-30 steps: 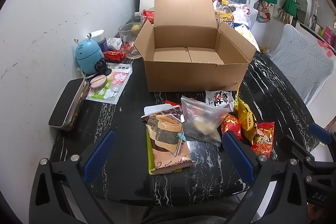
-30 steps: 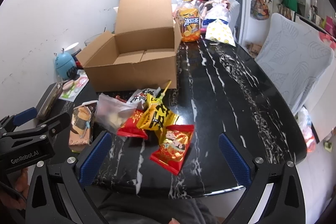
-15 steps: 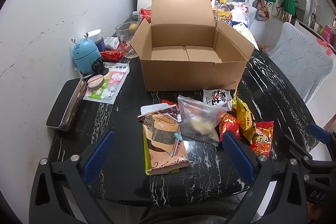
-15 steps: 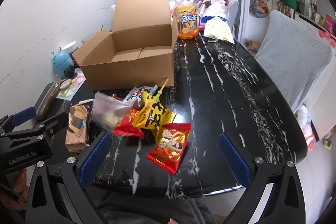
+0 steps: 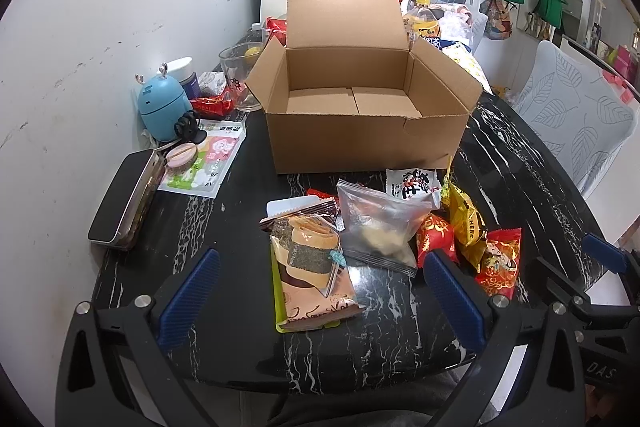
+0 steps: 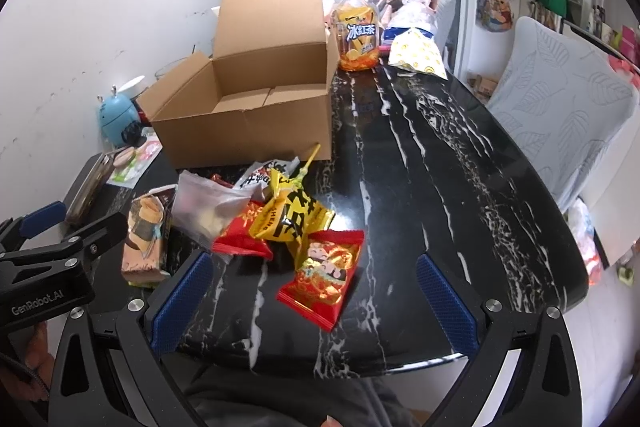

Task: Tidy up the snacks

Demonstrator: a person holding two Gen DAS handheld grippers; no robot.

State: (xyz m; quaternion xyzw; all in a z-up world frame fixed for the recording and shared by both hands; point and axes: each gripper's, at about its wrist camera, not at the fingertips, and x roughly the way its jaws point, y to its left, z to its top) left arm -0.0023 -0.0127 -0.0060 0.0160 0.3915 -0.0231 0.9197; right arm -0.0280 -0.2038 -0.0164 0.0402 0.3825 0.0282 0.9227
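An open cardboard box (image 5: 366, 143) (image 6: 244, 139) stands on the black marble table (image 6: 440, 187), nothing in it. In front of it lies a heap of snacks: a brown cake packet (image 5: 312, 267) (image 6: 144, 239), a clear zip bag (image 5: 380, 227) (image 6: 208, 205), a white packet (image 5: 412, 183), a yellow packet (image 5: 466, 223) (image 6: 292, 215) and two red packets (image 6: 324, 275) (image 5: 500, 263). My left gripper (image 5: 320, 291) hovers open over the near table edge, the cake packet between its fingers' line. My right gripper (image 6: 316, 291) is open too, just short of the red packet.
By the left wall lie a blue humidifier (image 5: 162, 111), a dark flat case (image 5: 124, 195), a sticker sheet (image 5: 204, 163) and a glass bowl (image 5: 240, 75). Behind the box stand an iced-tea bottle (image 6: 358, 31) and bags. A grey chair (image 6: 560, 107) is at right.
Both grippers have edged slightly forward toward the snack heap and stayed open. The snacks and the box have not moved.
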